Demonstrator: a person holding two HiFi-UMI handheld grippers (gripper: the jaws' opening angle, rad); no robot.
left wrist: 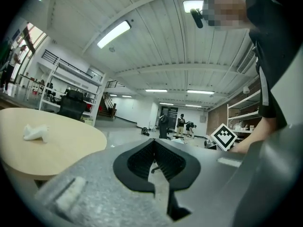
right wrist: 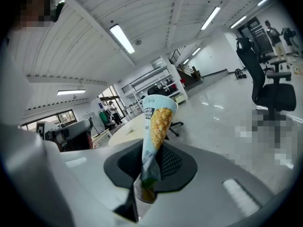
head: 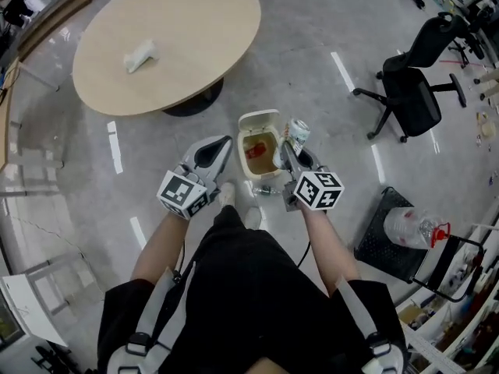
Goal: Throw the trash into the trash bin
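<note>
1. The right gripper (right wrist: 151, 167) pinches a crumpled pineapple-print snack pouch (right wrist: 158, 122) just above the right rim of the trash bin (head: 243, 156); the pouch's small print is unreadable
2. The left gripper (left wrist: 155, 160), just left of the bin, has its pads pressed together on nothing
3. Beyond the bin, a white tissue wad (head: 140, 55) lies on the round table (head: 195, 45)

Open trash bin (head: 242, 153) is reachable from above; table (head: 179, 29) and chair (head: 413, 100) stand well off.
</note>
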